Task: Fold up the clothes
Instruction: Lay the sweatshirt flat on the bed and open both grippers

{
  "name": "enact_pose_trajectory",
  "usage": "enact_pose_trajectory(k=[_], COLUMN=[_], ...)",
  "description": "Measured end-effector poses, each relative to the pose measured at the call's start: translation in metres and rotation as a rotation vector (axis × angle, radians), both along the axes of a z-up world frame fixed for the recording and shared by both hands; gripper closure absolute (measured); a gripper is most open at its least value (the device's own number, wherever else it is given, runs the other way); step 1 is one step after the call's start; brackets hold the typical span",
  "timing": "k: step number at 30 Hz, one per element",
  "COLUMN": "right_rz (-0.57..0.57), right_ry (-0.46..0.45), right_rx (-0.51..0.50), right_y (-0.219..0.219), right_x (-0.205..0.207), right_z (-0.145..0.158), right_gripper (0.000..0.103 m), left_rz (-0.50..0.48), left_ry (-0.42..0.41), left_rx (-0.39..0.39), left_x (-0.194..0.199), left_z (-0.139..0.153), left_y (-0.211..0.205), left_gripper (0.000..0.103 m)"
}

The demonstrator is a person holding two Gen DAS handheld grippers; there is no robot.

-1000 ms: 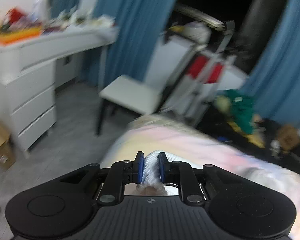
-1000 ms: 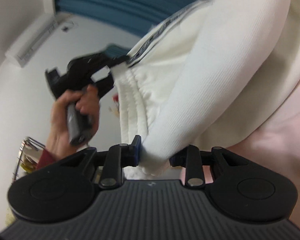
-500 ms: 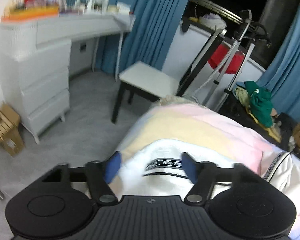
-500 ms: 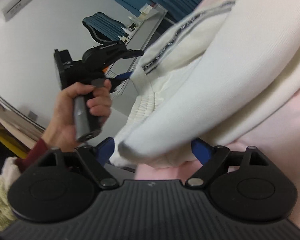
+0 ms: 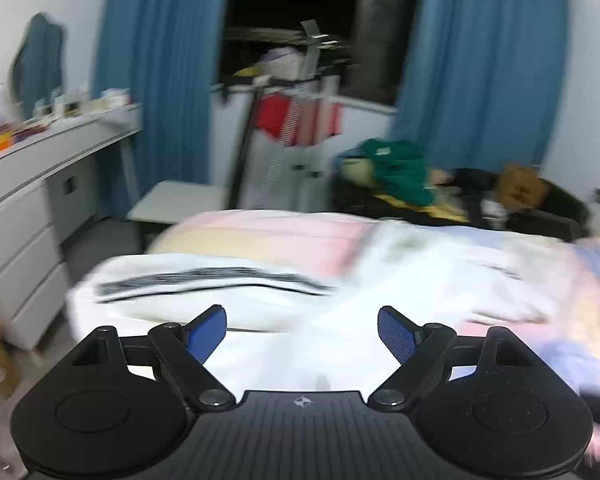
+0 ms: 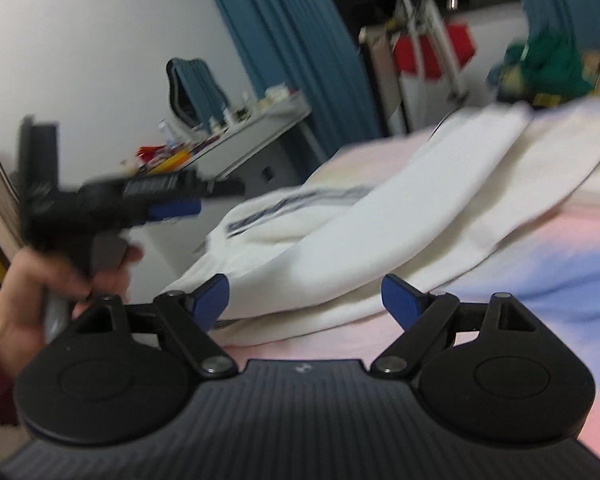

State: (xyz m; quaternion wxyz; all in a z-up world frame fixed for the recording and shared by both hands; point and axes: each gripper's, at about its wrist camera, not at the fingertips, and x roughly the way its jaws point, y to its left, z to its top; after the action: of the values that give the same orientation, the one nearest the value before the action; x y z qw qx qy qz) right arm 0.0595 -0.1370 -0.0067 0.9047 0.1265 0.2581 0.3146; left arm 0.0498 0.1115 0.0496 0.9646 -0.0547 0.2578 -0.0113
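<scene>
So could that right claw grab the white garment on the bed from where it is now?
Probably yes. The right claw is open, and the white garment lies on the bed just ahead of its fingertips, with nothing between them.

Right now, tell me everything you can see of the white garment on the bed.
The white garment is cream-white, looks like a soft ribbed knit, and carries a dark lettered band near its left end; the lettering is too blurred to read. It lies loosely folded, layers overlapping, across the pastel pink, yellow and blue bedspread, its left end near the bed's edge. Neither gripper holds it: the left gripper and right gripper are both open, with the cloth showing between the fingers.
</scene>
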Motion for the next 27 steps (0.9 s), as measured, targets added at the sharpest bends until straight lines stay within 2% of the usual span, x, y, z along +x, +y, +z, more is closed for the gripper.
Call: enact_pose_trajectory(k=[2, 6, 9, 11, 14, 18, 27], right_rz=[-0.04, -0.165, -0.25, -0.274, -0.288, -0.335, -0.388], right_ry=[-0.05, -0.132, -0.161, -0.154, -0.145, -0.13, -0.104], right_rx=[-0.044, -0.127, -0.117, -0.087, -0.059, -0.023, -0.058], right_y=[-0.027, -0.068, -0.101, -0.113, -0.123, -0.138, -0.154], right_x=[-0.007, -0.016, -0.021, -0.018, -0.011, -0.003, 0.004], right_z=[0.009, 0.018, 0.011, 0.004, -0.004, -0.01, -0.024], right_gripper=[0.018, 0.018, 0.018, 0.018, 0.018, 0.018, 0.018], left_rz=[-0.042, -0.056, -0.068, -0.074, -0.078, -0.092, -0.135], left_ry=[-0.025, -0.055, -0.095, -0.122, -0.13, -0.13, -0.073], left_rx=[0.002, 0.014, 0.032, 0.061, 0.06, 0.133, 0.169], left_x=[-0.016, -0.036, -0.045, -0.046, -0.049, -0.042, -0.014], left_z=[-0.001, -0.016, -0.034, -0.05, -0.075, -0.101, -0.129], left_y=[-0.04, -0.099, -0.124, -0.135, -0.139, -0.152, -0.166], left_gripper=[0.018, 0.018, 0.018, 0.018, 0.018, 0.015, 0.015])
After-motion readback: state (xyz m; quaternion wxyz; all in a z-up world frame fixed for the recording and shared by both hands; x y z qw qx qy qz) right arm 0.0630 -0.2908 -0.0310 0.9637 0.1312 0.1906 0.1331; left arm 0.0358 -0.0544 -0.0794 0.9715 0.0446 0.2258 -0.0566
